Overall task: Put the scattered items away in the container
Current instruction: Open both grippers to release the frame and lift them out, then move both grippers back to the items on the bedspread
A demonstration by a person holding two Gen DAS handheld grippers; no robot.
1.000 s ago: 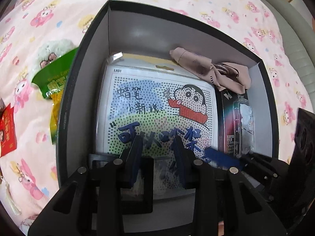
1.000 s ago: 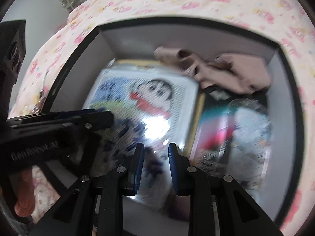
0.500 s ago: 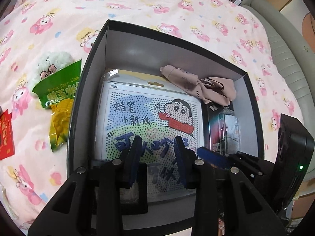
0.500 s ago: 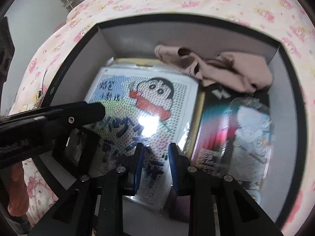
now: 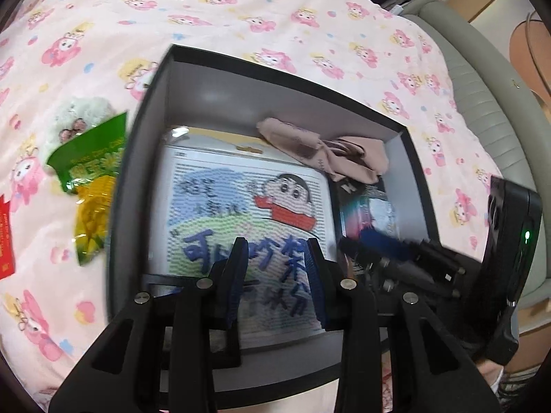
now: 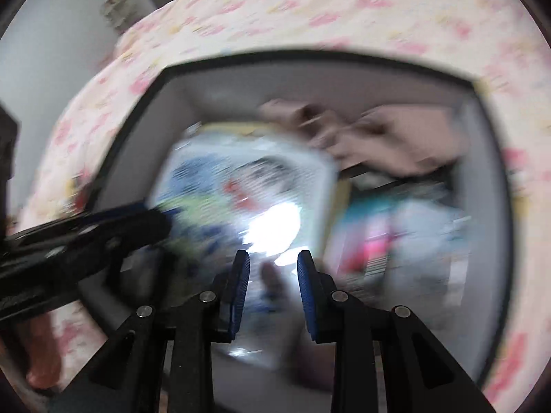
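Bedsheet (image 5: 241,10) pink with cartoon print, box (image 5: 144,110) on it, grey headboard (image 5: 482,79) beyond

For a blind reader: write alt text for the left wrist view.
A dark box on a pink cartoon bedsheet holds a cartoon package and beige cloth. The left gripper hovers above, jaws empty; a green snack bag lies outside.

Cartoon board (image 5: 248,213) and beige cloth (image 5: 330,153) inside dark box (image 5: 137,158) on pink bedsheet (image 5: 241,13)
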